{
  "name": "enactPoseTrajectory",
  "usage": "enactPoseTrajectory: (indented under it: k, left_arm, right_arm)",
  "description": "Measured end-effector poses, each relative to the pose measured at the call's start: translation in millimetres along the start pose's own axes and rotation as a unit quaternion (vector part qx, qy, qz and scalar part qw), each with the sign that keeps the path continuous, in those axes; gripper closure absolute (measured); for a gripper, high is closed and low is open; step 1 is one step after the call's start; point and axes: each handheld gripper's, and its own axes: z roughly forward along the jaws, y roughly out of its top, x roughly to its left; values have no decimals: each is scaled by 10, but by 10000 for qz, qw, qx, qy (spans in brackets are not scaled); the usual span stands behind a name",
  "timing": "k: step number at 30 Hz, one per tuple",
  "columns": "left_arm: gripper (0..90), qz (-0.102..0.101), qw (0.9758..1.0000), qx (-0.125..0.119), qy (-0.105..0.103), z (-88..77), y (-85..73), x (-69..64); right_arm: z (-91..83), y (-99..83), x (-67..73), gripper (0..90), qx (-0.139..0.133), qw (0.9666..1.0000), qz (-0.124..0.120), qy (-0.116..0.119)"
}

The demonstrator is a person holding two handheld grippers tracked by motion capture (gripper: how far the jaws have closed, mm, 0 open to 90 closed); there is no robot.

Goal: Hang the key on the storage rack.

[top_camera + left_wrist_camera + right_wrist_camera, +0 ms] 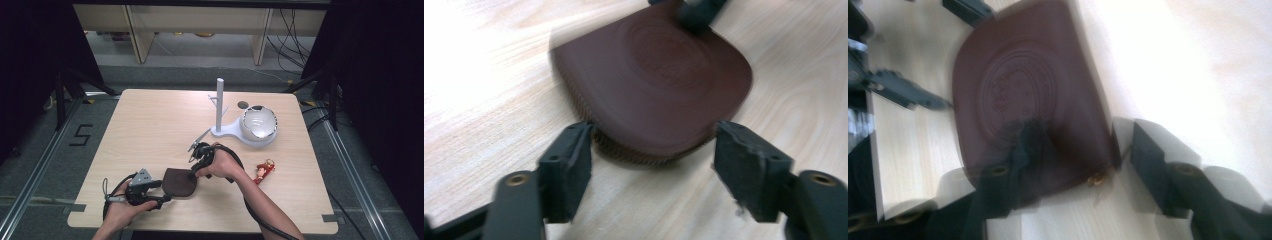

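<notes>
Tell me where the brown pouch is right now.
In the high view the brown pouch lies flat on the table near its front edge, between the left gripper and the right gripper.

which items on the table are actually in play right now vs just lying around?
In play:
- brown pouch, lying flat on the table
- left gripper, jaws set at the pouch's two sides
- right gripper, at the pouch's opposite edge, by its gold zip pull

Lying about:
- white stand with its bowl
- small red figure
</notes>
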Motion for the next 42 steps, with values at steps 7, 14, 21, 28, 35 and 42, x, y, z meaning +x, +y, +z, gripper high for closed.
enactPoseTrajectory:
  k: [7,14,21,28,35,42]
  left_arm:
    - [332,-72,9999,-121,-5,-62,-16,5]
    - [327,-142,9996,-248,-84,-116,-6,11]
    - [323,-253,9990,-348,-109,-163,-5,39]
    - [321,-273,9988,-391,-63,-170,4,40]
    - [320,-314,9985,-454,-67,-140,-11,39]
    - [319,-320,9988,-362,-40,-126,-18,44]
  right_arm:
    - [-102,-48,106,735,-205,9996,-74,-178]
    - [-192,-49,160,775,-331,9988,-310,-176]
    - [-301,-97,240,789,-515,9966,-407,-488]
    - [-436,-162,243,796,-682,9931,-429,-847]
    - [-561,-244,228,800,-830,9874,-453,-1265]
    - [-726,-315,221,805,-958,9788,-541,-1728]
